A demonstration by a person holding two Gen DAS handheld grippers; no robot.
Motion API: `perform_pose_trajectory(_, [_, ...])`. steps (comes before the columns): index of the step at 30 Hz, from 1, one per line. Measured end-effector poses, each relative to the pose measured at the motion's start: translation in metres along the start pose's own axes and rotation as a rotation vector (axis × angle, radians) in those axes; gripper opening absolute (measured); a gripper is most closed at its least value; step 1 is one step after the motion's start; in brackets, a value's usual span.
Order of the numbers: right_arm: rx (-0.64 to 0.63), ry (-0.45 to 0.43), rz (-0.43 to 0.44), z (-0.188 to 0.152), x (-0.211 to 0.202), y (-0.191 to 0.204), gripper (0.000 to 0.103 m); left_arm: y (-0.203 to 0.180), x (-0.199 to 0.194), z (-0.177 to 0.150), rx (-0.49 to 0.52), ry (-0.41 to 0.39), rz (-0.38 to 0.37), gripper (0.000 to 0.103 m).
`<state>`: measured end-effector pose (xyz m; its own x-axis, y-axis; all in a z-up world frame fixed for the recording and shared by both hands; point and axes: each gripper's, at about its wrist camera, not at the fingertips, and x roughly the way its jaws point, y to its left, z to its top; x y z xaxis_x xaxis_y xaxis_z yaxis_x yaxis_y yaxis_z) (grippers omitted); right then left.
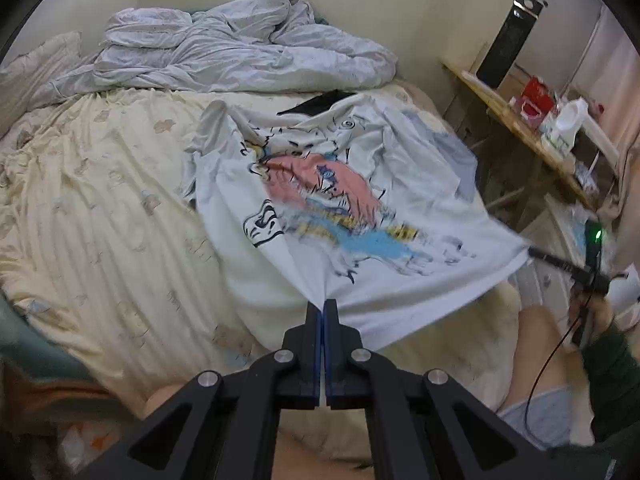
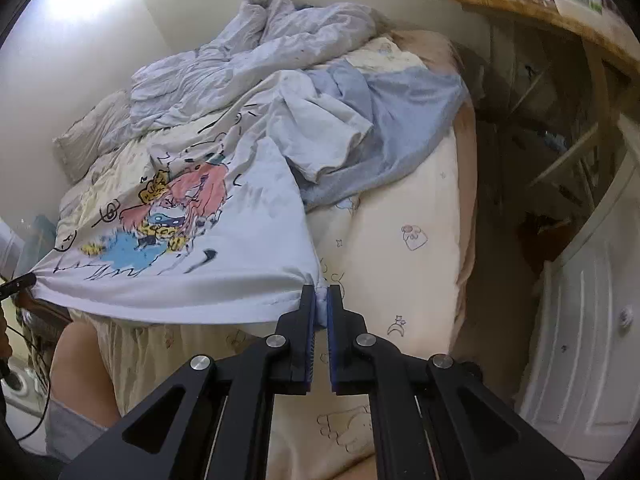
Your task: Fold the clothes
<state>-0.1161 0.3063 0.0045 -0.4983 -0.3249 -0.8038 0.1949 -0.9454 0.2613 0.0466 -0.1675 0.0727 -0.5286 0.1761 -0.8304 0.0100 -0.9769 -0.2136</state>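
Left gripper [image 1: 323, 305] pinches T-shirt [image 1: 320, 196] hem; right gripper [image 2: 321, 294] too (stretched above bed [image 1: 100, 200]).

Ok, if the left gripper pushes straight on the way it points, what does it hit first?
The printed T-shirt it already grips: the left gripper would push into that cloth, with the cream bedsheet under it. Depth is unclear.
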Motion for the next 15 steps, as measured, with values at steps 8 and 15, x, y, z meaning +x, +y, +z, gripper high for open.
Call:
perform_pose_trajectory(8, [-0.005, 0.003, -0.015, 0.014, 0.0, 0.0, 0.005, 0.016, 0.047, -0.008, -0.004, 0.037, 0.09, 0.001])
perform_pose_trajectory(15, [0.029, -0.016, -0.039, 0.065, 0.017, 0.004, 0.005, 0.029, 0.075, 0.061, 0.013, -0.006, 0.157, 0.001])
